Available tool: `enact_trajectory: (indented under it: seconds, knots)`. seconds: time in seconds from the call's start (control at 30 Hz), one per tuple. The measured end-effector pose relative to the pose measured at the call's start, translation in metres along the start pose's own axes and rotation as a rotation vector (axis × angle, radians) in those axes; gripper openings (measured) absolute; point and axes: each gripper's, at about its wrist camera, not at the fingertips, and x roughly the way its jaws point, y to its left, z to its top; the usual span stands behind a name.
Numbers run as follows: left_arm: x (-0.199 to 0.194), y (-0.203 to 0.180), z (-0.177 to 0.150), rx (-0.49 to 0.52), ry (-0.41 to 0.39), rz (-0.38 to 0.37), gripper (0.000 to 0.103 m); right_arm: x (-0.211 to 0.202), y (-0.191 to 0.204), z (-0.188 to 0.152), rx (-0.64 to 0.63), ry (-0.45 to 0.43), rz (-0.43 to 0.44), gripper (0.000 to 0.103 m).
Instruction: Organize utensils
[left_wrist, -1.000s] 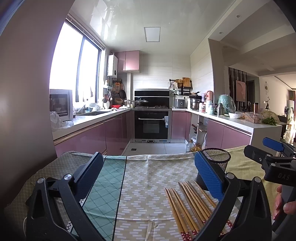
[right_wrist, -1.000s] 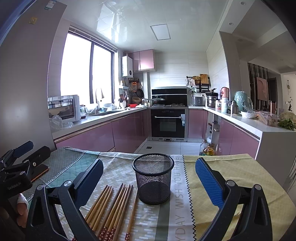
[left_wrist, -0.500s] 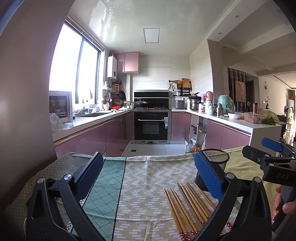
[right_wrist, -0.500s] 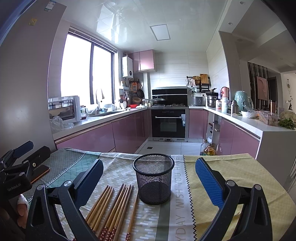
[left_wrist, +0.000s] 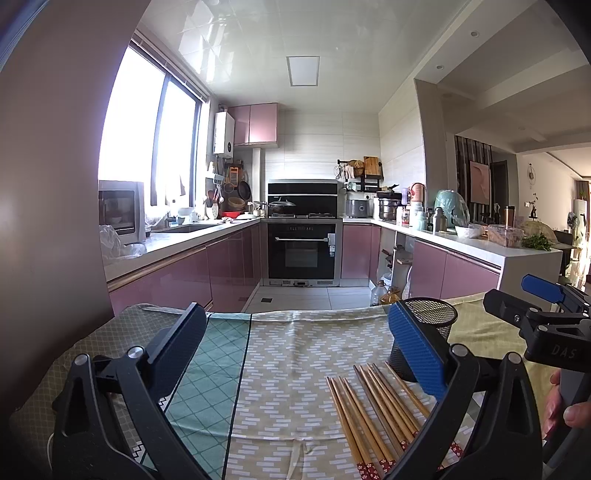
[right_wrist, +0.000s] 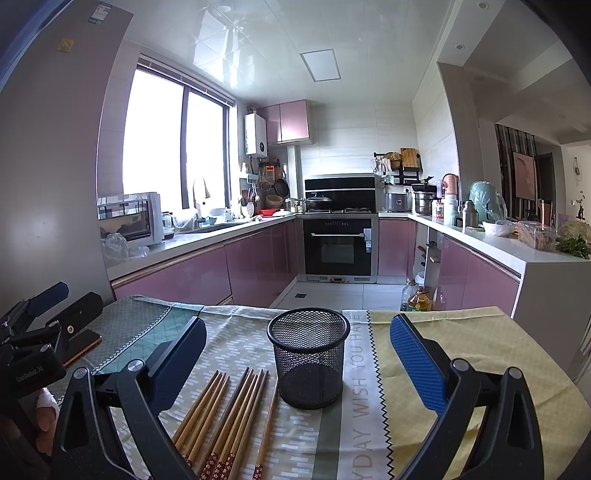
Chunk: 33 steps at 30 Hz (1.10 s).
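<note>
Both grippers hover w/ nothing picked up. Left gripper (left_wrist: 295, 354): jaws spread wide, empty, over bare cloth. Right gripper (right_wrist: 299, 354): jaws also wide apart, empty, w/ the black wire-mesh cylindrical cup (right_wrist: 308, 360) framed between them.

The bamboo chopsticks w/ red patterned ends (right_wrist: 225, 417) lie flat in a loose row just left of the cup, the rightmost nearly touching its base. Cup stands upright and looks empty.

Judgement: the step in hand is the first pick, task barely begun. To do it well, drop onto one pair at the row's edge, pinch near mid-length so they don't tip, & close across the sticks, not along them. Thin sticks flat on cloth are hard to get under; a light press & roll should help. The mesh cup looks light, so the other gripper steadying it while sticks go in tips-down seems wise.

Surface: table under patchwork cloth (left_wrist: 295, 369) w/ teal lattice, beige brick-print & yellow panels, a few creases. Room: kitchen w/ pink cabinets (right_wrist: 251, 266), black built-in oven (right_wrist: 338, 247), bright window (right_wrist: 173, 144) at left, cluttered counters.
</note>
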Motion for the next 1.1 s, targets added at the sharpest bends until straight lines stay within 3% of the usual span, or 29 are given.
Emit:
enact_trajectory:
  seconds: [1.1]
  knots:
    - [-0.0029, -0.0061, 0.0019, 0.000, 0.000, -0.002, 0.097, -0.0012, -0.0001, 0.0020, 0.005, -0.001, 0.000, 0.096]
